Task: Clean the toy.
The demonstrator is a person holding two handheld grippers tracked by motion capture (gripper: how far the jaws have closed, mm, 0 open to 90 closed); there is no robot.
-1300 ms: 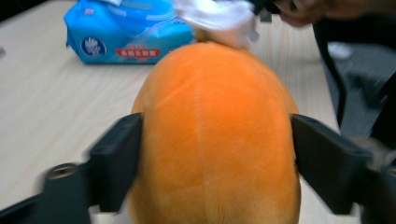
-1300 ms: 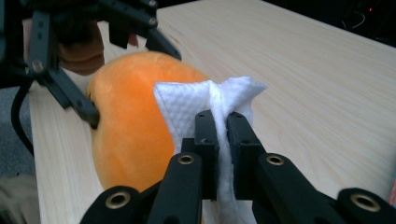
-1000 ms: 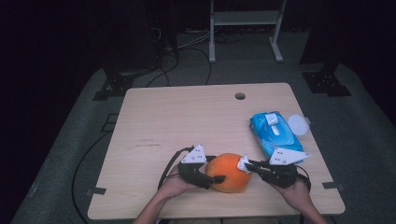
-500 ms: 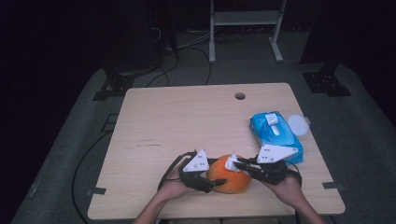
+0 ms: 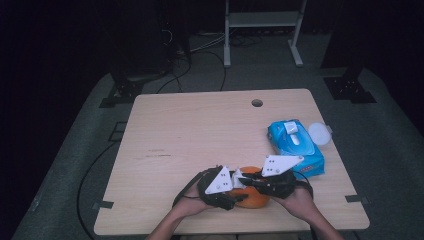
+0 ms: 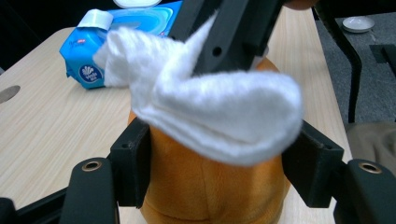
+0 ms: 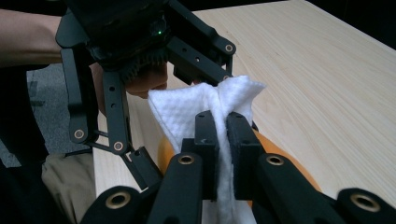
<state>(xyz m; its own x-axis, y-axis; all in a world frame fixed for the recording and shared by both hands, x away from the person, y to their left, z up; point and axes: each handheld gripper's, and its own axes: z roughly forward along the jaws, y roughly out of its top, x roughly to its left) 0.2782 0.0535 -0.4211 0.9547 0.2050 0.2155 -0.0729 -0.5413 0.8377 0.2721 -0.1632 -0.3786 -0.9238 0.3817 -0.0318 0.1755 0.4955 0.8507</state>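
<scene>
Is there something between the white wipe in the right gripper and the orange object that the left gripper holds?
Nothing visible stands between them. The right gripper pinches the white wipe, which lies directly on top of the orange object. The left gripper clamps that object from both sides, below the wipe. The blue wipe pack lies apart, farther back.

This looks like a lab or recording studio rather than a home. A bare light-wood table (image 5: 210, 135) with a cable hole (image 5: 257, 103) sits mid-frame on grey carpet (image 5: 75, 165), ringed by black darkness. Cables (image 5: 200, 47) trail across the floor at upper centre, beside a metal stand (image 5: 262, 20) and black stand feet (image 5: 350, 90).
</scene>
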